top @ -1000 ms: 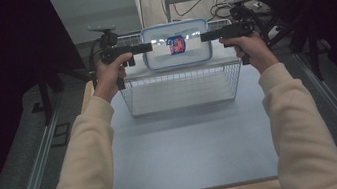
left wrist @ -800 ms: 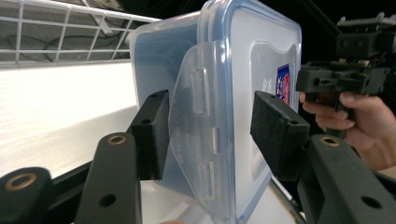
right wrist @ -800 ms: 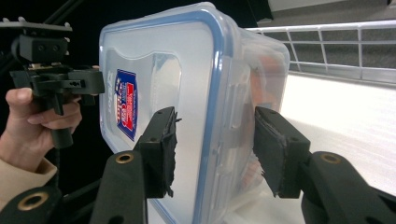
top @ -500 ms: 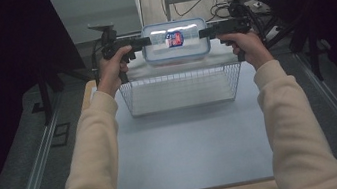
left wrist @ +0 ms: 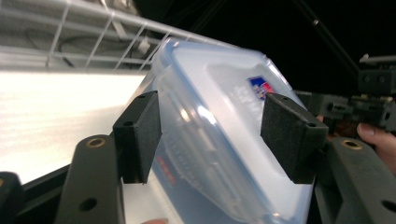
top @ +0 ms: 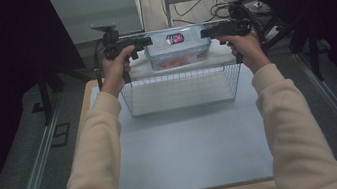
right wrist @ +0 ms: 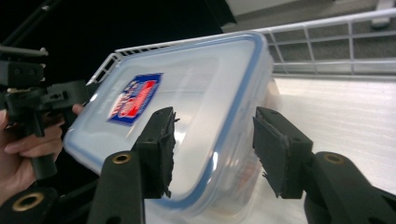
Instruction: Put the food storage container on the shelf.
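A clear plastic container [top: 177, 47] with a blue-sealed lid and a red-and-blue label hangs tilted over the far side of a white wire basket [top: 179, 75]. My left gripper [top: 148, 41] is at its left end. In the left gripper view the jaws have just been opening: the container [left wrist: 219, 140] lies between the pads, and the left gripper [left wrist: 210, 135] has let go. My right gripper [top: 203, 32] is at the other end. Its jaws have just been opening a little, but the right gripper [right wrist: 212, 149] still has its pads against the lid and underside of the container [right wrist: 187, 93].
The basket stands at the far end of a pale board [top: 189, 147] on the table. Its rim [left wrist: 93, 28] runs just behind the container, as the right gripper view also shows at the rim [right wrist: 327, 28]. Dark stands and cables lie beyond the far edge.
Both hands and the container lifted slightly, then settled over the basket's far side. The left jaws have spread apart off the container's end.
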The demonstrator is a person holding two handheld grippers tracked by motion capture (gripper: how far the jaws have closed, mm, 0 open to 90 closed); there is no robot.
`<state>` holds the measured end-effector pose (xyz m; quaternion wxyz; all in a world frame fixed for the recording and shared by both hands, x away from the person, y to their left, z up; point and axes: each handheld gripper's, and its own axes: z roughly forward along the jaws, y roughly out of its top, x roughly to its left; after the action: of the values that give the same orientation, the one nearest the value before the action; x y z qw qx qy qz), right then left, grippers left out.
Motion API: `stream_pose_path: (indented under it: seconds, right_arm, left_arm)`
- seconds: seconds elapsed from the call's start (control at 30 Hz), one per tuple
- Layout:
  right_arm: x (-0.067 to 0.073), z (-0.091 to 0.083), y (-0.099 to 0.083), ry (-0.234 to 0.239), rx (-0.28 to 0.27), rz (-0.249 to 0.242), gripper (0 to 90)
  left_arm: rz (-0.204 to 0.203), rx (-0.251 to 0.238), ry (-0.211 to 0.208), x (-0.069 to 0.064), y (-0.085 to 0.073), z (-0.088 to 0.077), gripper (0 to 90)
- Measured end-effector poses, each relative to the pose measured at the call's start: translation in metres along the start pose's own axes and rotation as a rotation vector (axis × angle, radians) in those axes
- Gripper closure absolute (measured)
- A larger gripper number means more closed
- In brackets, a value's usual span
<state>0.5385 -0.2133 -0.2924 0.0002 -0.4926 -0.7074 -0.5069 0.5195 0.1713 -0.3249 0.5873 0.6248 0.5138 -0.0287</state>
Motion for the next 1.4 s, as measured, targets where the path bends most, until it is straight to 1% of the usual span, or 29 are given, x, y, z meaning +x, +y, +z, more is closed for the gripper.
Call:
stream_pose_path:
  seconds: [0.03,0.17,0.23,0.3,0.37,0.4,0.43,0.47,0.5,0.53,0.57,0.6,0.67,0.73,0.77,0.8,0.83,0.87,0.93,1.0,1.07,1.1,1.13,1.2,1.23,1.27,1.3,1.33,1.4]
  right_arm:
    - [0.001,-0.003,-0.001,0.000,-0.005,-0.020,45.4]
    - [0.008,-0.021,-0.011,0.026,-0.028,-0.102,41.9]
    - [0.011,-0.031,-0.020,0.025,-0.035,-0.144,39.6]
    - [0.013,-0.041,-0.030,0.023,-0.034,-0.173,38.2]
    - [0.014,-0.050,-0.043,0.031,-0.034,-0.201,37.4]
    - [0.015,-0.054,-0.051,0.038,-0.038,-0.215,36.9]
    - [0.016,-0.060,-0.067,0.047,-0.040,-0.243,36.3]
    - [0.016,-0.060,-0.067,0.047,-0.040,-0.243,36.3]
    - [0.016,-0.063,-0.073,0.047,-0.038,-0.254,35.8]
    - [0.016,-0.066,-0.084,0.041,-0.039,-0.272,35.0]
    - [0.014,-0.072,-0.102,0.040,-0.042,-0.297,34.1]
    - [0.014,-0.072,-0.102,0.040,-0.042,-0.297,34.1]
    - [0.012,-0.077,-0.115,0.043,-0.048,-0.303,33.5]
    - [0.010,-0.081,-0.129,0.047,-0.051,-0.315,33.5]
    - [0.007,-0.084,-0.144,0.047,-0.046,-0.320,33.3]
    - [0.007,-0.084,-0.144,0.047,-0.046,-0.320,33.3]
    - [0.005,-0.085,-0.155,0.050,-0.042,-0.333,33.0]
    - [0.005,-0.085,-0.155,0.050,-0.042,-0.333,33.0]
    - [0.004,-0.085,-0.168,0.054,-0.028,-0.332,32.5]
    - [0.002,-0.083,-0.181,0.063,-0.019,-0.342,31.7]
    - [0.000,-0.082,-0.195,0.074,-0.010,-0.344,31.6]
    - [-0.002,-0.079,-0.208,0.079,0.001,-0.342,31.5]
    - [-0.002,-0.079,-0.208,0.079,0.001,-0.342,31.5]
    - [-0.003,-0.075,-0.220,0.087,0.013,-0.343,31.2]
    - [-0.003,-0.072,-0.231,0.093,0.027,-0.344,30.7]
    - [-0.003,-0.072,-0.231,0.093,0.027,-0.344,30.7]
    - [-0.003,-0.071,-0.234,0.090,0.034,-0.348,30.7]
    - [-0.004,-0.068,-0.238,0.091,0.036,-0.351,30.6]
    - [-0.003,-0.064,-0.242,0.084,0.061,-0.355,29.7]
  left_arm:
    - [0.018,-0.005,0.015,-0.003,0.000,-0.004,37.4]
    - [0.062,-0.042,0.012,-0.015,-0.008,-0.023,36.2]
    - [0.107,-0.039,0.030,-0.022,-0.016,-0.034,35.2]
    - [0.130,-0.034,0.013,-0.027,-0.026,-0.044,34.9]
    - [0.159,-0.036,-0.026,-0.032,-0.038,-0.055,34.3]
    - [0.179,-0.037,-0.008,-0.036,-0.045,-0.059,34.2]
    - [0.211,-0.026,0.005,-0.041,-0.058,-0.065,34.3]
    - [0.211,-0.026,0.005,-0.041,-0.058,-0.065,34.1]
    - [0.226,-0.018,0.001,-0.045,-0.069,-0.069,34.1]
    - [0.238,-0.011,0.006,-0.046,-0.077,-0.073,34.0]
    - [0.246,-0.007,0.007,-0.047,-0.088,-0.076,34.1]
    - [0.251,-0.005,0.006,-0.047,-0.095,-0.078,34.1]
    - [0.267,0.003,0.019,-0.046,-0.112,-0.081,34.2]
    - [0.273,0.013,0.021,-0.042,-0.128,-0.083,34.2]
    - [0.269,0.026,0.021,-0.039,-0.137,-0.083,34.2]
    - [0.262,0.033,0.020,-0.038,-0.143,-0.083,34.2]
    - [0.251,0.043,0.015,-0.035,-0.150,-0.083,34.0]
    - [0.244,0.052,0.013,-0.033,-0.157,-0.082,34.0]
    - [0.240,0.081,0.023,-0.029,-0.171,-0.081,33.7]
    - [0.236,0.099,0.028,-0.024,-0.184,-0.081,33.6]
    - [0.225,0.108,0.024,-0.020,-0.197,-0.082,33.5]
    - [0.219,0.118,0.021,-0.018,-0.203,-0.082,33.5]
    - [0.214,0.120,0.019,-0.016,-0.209,-0.082,33.5]
    - [0.215,0.135,0.024,-0.014,-0.220,-0.082,33.5]
    - [0.220,0.136,0.030,-0.013,-0.225,-0.082,33.6]
    - [0.222,0.140,0.035,-0.012,-0.228,-0.082,33.6]
    - [0.228,0.163,0.042,-0.012,-0.233,-0.080,33.5]
    - [0.237,0.173,0.049,-0.012,-0.236,-0.079,33.2]
    - [0.243,0.184,0.058,-0.012,-0.239,-0.077,33.0]
